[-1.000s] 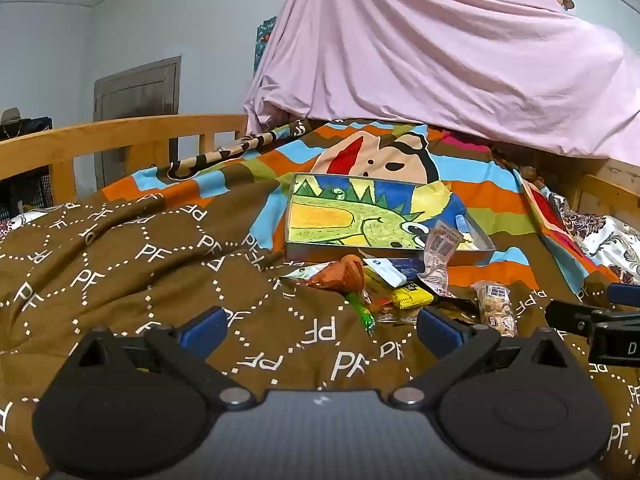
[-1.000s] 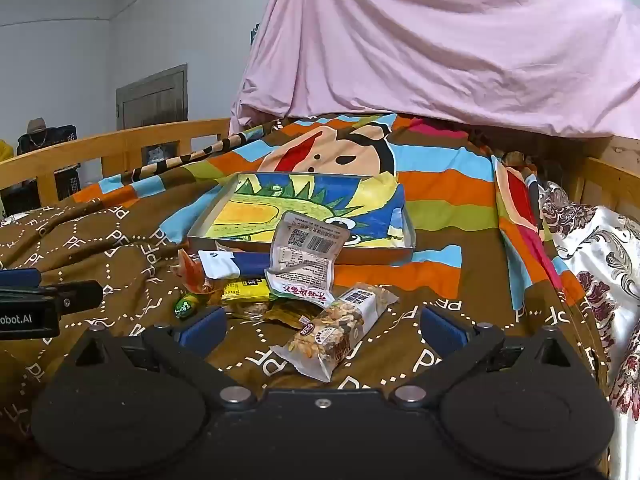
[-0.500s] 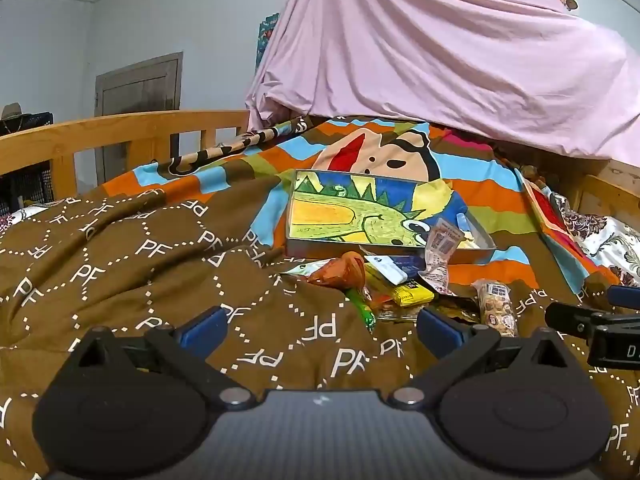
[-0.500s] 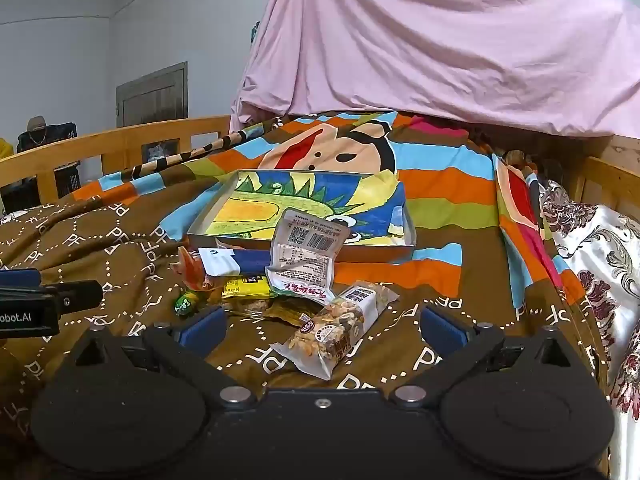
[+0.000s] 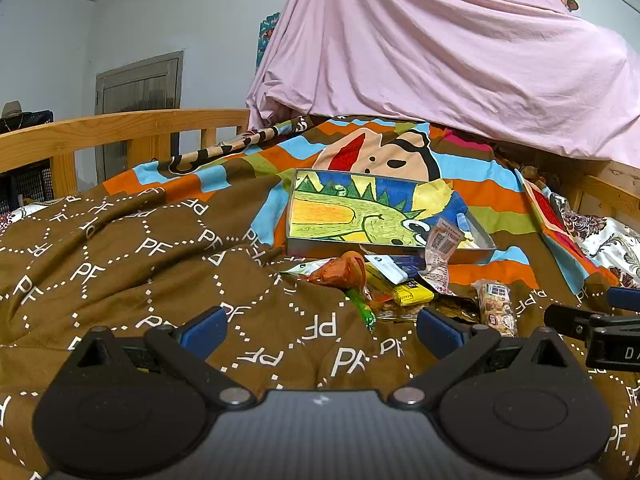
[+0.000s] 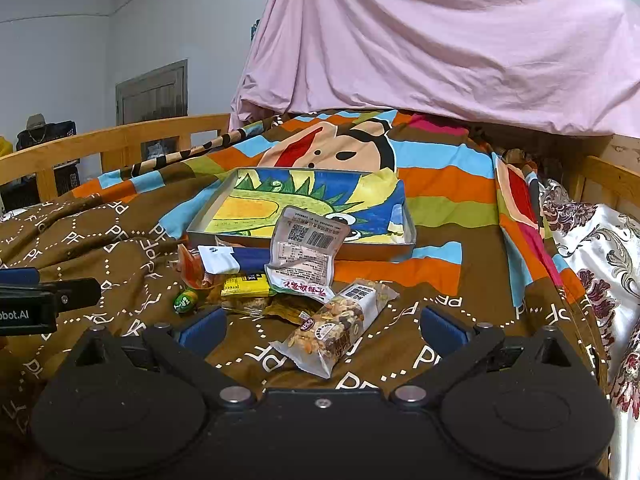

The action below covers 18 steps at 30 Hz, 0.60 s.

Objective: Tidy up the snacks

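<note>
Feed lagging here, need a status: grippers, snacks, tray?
Left gripper and right gripper: jaws open, empty. Snacks piled on blanket, none in tray. Nut bar nearest right gripper, path clear.

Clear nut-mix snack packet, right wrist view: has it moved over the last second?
No. The clear nut-mix snack packet keeps its position relative to the shallow dinosaur-print tray.

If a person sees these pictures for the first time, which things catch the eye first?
Probably the big pink sheet draped high at the back, then the shallow metal tray with a bright dinosaur drawing in the middle of the striped blanket. In front of the tray lies a small heap of snack packets, with a nut bar packet nearest the open right gripper.
</note>
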Tool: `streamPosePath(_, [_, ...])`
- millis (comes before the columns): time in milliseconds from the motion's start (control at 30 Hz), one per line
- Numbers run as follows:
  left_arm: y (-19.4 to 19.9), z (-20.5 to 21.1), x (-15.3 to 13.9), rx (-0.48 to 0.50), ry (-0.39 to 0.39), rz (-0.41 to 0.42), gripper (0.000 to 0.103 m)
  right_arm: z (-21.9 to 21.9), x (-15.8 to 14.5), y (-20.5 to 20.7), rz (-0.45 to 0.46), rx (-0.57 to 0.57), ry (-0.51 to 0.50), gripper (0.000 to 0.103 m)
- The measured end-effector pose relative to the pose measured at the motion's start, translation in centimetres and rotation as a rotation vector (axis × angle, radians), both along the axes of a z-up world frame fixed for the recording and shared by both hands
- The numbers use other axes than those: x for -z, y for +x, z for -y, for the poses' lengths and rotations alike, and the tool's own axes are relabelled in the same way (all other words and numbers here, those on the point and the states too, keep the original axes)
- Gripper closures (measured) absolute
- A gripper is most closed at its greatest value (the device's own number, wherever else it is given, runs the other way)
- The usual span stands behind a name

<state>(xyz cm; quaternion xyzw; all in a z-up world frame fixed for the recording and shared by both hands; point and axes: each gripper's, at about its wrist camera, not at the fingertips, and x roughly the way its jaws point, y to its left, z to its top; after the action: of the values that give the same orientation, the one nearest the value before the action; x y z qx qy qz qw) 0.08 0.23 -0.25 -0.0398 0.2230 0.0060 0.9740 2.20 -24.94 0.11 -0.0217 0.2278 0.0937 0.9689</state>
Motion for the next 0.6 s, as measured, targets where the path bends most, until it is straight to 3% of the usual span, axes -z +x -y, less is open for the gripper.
streamPosePath(600, [-0.12, 0.06, 0.25, 0.000, -0.002, -0.002, 0.000, -0.04, -0.02, 0.02, -0.001, -0.001, -0.002, 0.001])
